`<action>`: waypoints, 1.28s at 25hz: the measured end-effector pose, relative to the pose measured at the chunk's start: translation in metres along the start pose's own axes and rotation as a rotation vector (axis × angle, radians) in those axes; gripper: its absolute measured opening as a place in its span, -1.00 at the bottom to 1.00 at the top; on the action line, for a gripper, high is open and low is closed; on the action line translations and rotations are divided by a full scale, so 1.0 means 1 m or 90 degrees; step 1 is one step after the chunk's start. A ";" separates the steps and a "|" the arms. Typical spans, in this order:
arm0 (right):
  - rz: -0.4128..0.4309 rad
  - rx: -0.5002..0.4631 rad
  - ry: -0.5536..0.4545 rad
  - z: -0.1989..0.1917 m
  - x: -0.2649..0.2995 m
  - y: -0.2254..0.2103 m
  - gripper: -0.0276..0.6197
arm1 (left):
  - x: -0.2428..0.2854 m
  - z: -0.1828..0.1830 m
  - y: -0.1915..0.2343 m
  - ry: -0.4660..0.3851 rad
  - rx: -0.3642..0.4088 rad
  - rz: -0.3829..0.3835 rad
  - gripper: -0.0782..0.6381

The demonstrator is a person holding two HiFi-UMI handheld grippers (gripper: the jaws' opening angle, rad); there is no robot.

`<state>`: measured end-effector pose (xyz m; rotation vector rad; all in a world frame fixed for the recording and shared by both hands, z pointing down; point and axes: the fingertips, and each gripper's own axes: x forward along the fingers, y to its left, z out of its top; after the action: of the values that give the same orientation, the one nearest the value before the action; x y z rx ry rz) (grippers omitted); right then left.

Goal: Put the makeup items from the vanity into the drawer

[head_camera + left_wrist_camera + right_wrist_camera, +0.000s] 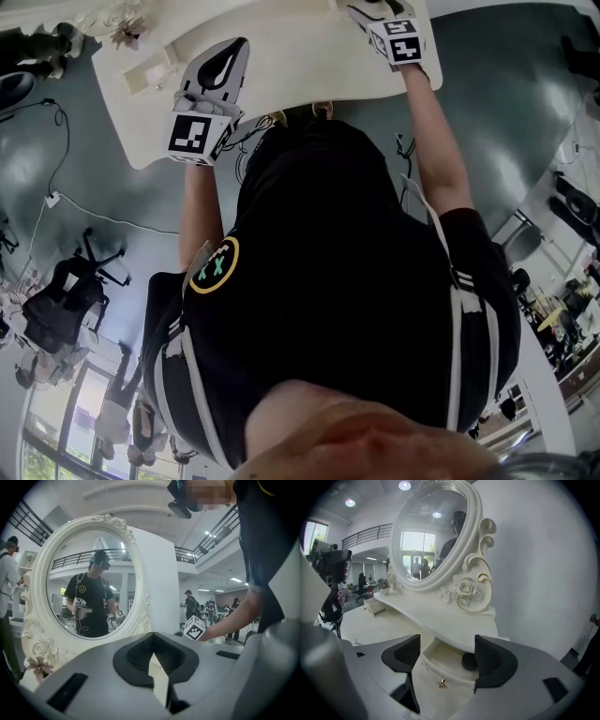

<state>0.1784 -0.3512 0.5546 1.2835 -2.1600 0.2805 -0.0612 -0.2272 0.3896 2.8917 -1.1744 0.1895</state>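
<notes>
Nearest in its own view, the right tool (447,639) stands released, its two black pads well apart with nothing pressed between them. Just beyond that gap lies the open drawer (440,673) under the bench (417,616), with a small gold pull (441,683) on its front. Inside the drawer sits a dark round item (468,662). Its right side is cut off by the right pad, so its kind is hard to make out. Farther back rises the oval mirror (429,531) in its cream frame, a carved rose (465,588) at its foot. A small box (373,604) at the bench's far end is too small to read. The left tool (152,635) is clenched, its pads meeting at the tips. A pale sliver shows in the slit behind them, and I cannot tell whether that is the bench below or something else. In the head view both tools hover over the bench, the right one partly cut off by the top edge.
</notes>
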 end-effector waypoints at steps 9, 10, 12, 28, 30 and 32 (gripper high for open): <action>0.143 -0.052 -0.210 0.105 -0.073 0.113 0.06 | -0.006 0.011 0.006 -0.005 0.016 0.028 -0.73; 0.159 -0.056 -0.226 0.113 -0.078 0.126 0.03 | -0.008 0.012 0.008 -0.006 0.018 0.033 -0.73; 0.188 -0.069 -0.250 0.127 -0.086 0.149 -0.05 | -0.012 0.013 0.011 -0.007 0.020 0.044 -0.73; 0.284 -0.101 -0.378 0.185 -0.134 0.213 -0.85 | -0.027 0.010 0.018 -0.007 0.018 0.078 -0.73; 0.287 -0.108 -0.388 0.188 -0.138 0.216 -0.85 | -0.027 0.010 0.017 -0.006 0.017 0.077 -0.73; 0.293 -0.113 -0.389 0.187 -0.138 0.219 -0.85 | -0.027 0.011 0.016 -0.007 0.018 0.077 -0.73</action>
<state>-0.0325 -0.2265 0.3497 0.8207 -2.9160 -0.1494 -0.0898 -0.2206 0.3754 2.8502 -1.3593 0.1938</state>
